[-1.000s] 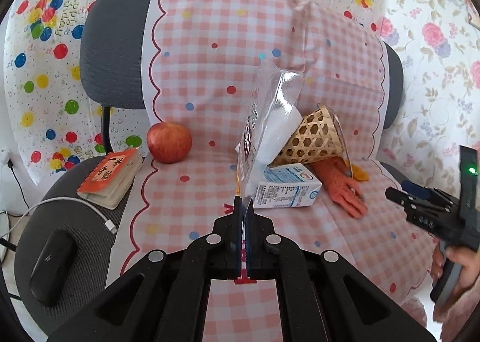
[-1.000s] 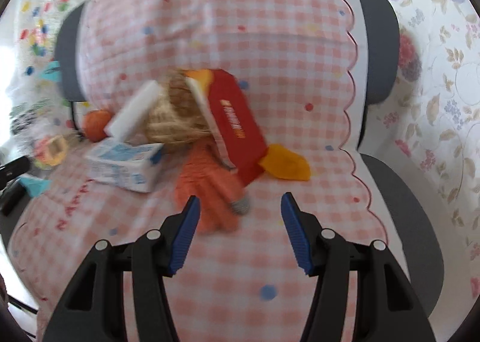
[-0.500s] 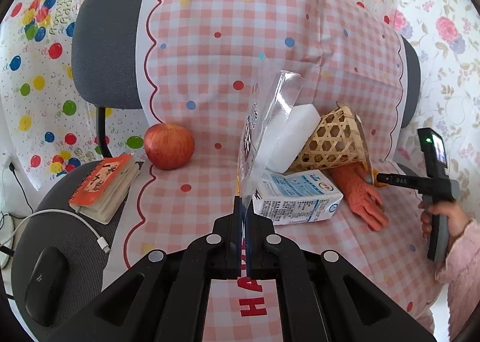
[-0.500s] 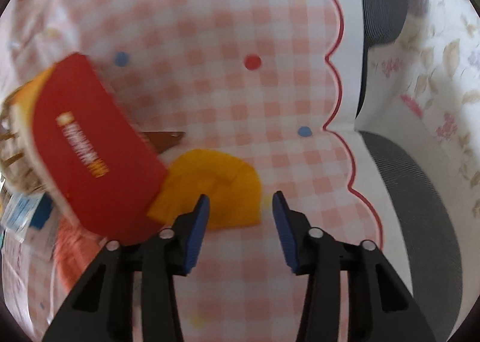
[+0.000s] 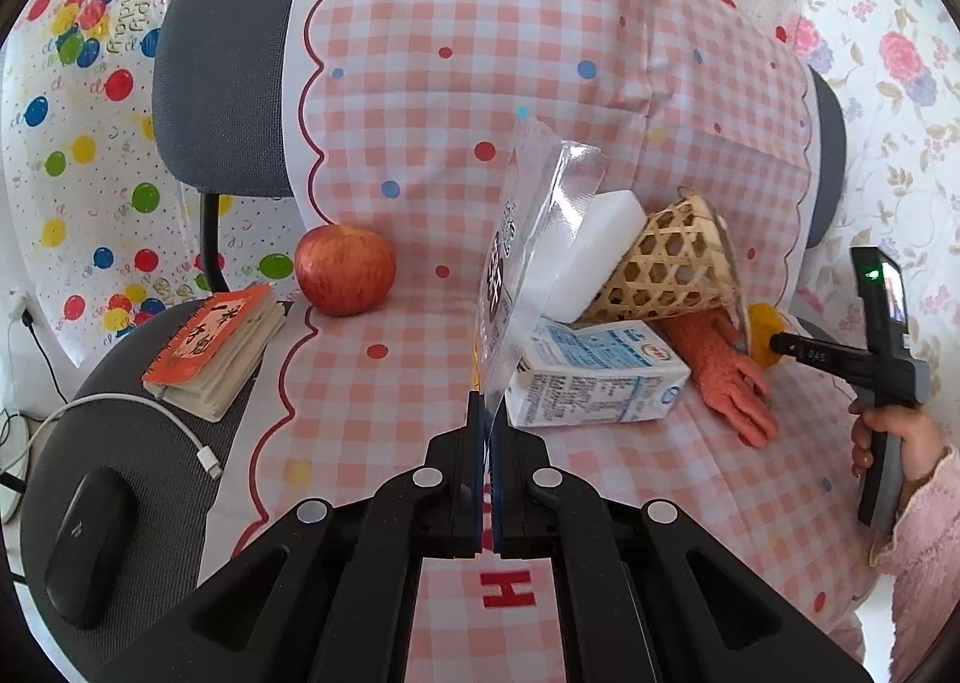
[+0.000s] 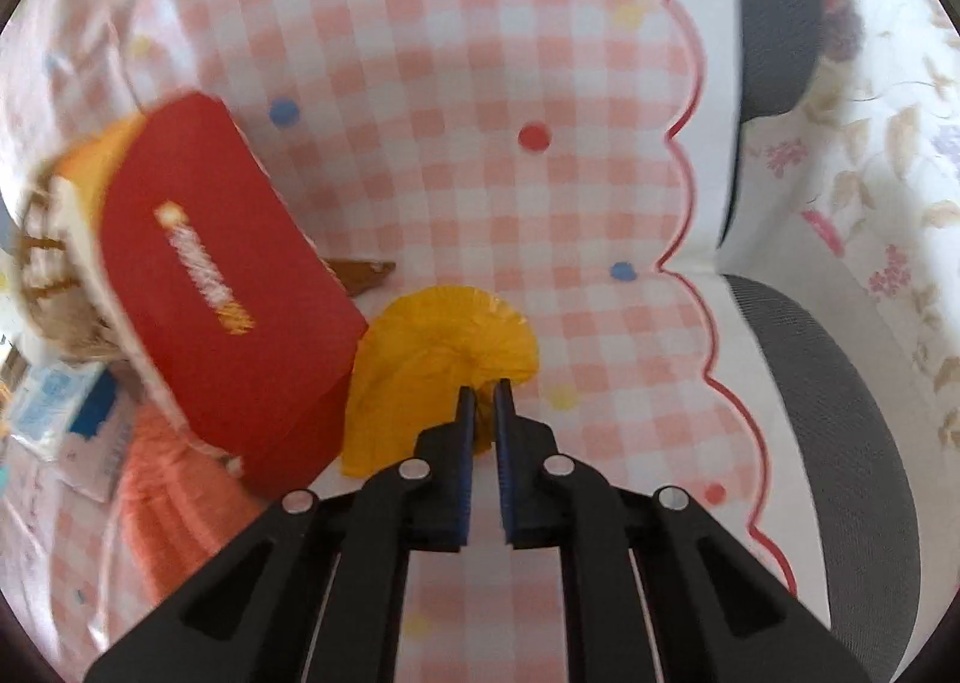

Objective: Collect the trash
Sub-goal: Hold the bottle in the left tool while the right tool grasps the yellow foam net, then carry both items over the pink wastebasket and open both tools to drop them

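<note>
Right tongs (image 6: 485, 394) closed on one yellow wrapper (image 6: 444, 347) (left tongs (image 5: 487, 413) pinch one bag (image 5: 528, 239))

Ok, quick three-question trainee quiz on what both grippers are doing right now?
1. True or false: the left gripper is shut on the clear plastic bag.
2. What does the right gripper pinch? A) red box B) yellow paper wrapper C) orange glove
3. Fill in: the white foam block sticks out of the tipped ____ basket.

Key: 1 true; 2 B; 3 woven.
</note>
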`<state>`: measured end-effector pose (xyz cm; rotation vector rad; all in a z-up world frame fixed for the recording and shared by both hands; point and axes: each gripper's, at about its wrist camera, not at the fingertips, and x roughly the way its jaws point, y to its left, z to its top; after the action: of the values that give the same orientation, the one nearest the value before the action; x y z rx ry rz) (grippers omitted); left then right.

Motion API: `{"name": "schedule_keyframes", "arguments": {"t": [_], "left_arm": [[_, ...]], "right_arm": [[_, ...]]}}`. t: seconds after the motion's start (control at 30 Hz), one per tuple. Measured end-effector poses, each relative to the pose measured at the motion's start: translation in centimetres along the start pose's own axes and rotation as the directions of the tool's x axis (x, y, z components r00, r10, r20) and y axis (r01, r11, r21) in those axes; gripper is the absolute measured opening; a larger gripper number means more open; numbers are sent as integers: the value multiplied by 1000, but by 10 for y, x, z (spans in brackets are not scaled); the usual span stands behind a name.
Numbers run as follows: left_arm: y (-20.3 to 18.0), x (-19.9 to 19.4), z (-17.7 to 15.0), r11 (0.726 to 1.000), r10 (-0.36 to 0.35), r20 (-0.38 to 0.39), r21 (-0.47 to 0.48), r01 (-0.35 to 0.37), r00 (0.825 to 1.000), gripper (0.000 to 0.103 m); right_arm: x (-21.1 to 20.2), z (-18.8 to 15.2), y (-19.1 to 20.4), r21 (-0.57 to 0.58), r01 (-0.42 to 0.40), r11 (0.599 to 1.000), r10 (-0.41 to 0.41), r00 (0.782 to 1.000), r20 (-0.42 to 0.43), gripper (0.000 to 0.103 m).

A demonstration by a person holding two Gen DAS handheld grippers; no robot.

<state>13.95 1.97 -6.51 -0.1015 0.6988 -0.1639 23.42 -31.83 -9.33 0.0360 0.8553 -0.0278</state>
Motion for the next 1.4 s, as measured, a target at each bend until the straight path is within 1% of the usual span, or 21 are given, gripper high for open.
{"name": "schedule_keyframes", "arguments": {"t": [0.13,0.23,0.33,0.43,0.5,0.53,0.6,0.67,0.73,0.83,0.97,1.0,1.07,1.1,1.17,1.27,1.33,1.37,1.4], "left_arm": [[-15,-22,-4,999,-49,31,25,49,998,2],[-35,-35,-10,994,-94,42,57,92,995,2],[-57,-51,-19,984,-154,50,94,149,987,2],[-73,-68,-24,975,-194,73,122,184,978,1],[-78,-81,-25,972,-206,101,135,192,973,1],[-79,-91,-23,970,-217,124,142,199,968,1],[-79,-103,-20,964,-243,141,144,223,960,1],[-79,-115,-17,951,-294,144,146,274,945,1],[-84,-122,-18,943,-316,149,161,293,937,1],[-95,-125,-26,932,-338,150,189,309,929,1],[-114,-118,-48,914,-369,107,221,339,923,1],[-119,-116,-54,907,-379,93,234,349,921,1],[-131,-112,-67,885,-414,50,253,390,909,1],[-140,-109,-74,868,-439,26,269,417,898,1],[-155,-107,-84,843,-466,-5,301,446,885,1],[-179,-103,-100,796,-516,-60,337,504,855,1],[-197,-99,-111,756,-551,-117,349,553,826,2],[-204,-97,-115,744,-560,-133,353,567,818,2],[-215,-95,-121,721,-578,-161,358,593,800,2]], "right_arm": [[-56,-17,-2,-6,-27,1000,27,997,66,7],[-87,-30,-3,-13,-45,999,46,995,89,7],[-119,-53,2,-22,-48,999,50,993,107,7],[-147,-75,4,-29,-45,999,48,992,119,7],[-165,-86,0,-21,-48,999,50,990,135,7],[-171,-90,0,-17,-46,999,48,989,143,7],[-184,-99,-1,-5,-53,999,53,985,161,7],[-197,-105,-3,2,-56,998,55,983,175,7],[-208,-111,-3,9,-55,998,52,980,190,7],[-220,-120,-4,20,-54,998,48,977,208,7],[-235,-139,-9,41,-28,999,18,974,225,7],[-239,-145,-10,47,-12,999,1,974,225,7],[-244,-154,-14,55,8,998,-20,975,220,7],[-249,-160,-17,57,29,998,-40,976,215,7],[-256,-170,-22,63,67,996,-79,975,209,7],[-268,-189,-34,92,118,989,-133,972,191,7],[-274,-202,-41,113,144,983,-163,971,174,7],[-278,-211,-46,125,169,978,-188,968,163,7],[-281,-219,-50,136,186,973,-206,967,152,7]]}}
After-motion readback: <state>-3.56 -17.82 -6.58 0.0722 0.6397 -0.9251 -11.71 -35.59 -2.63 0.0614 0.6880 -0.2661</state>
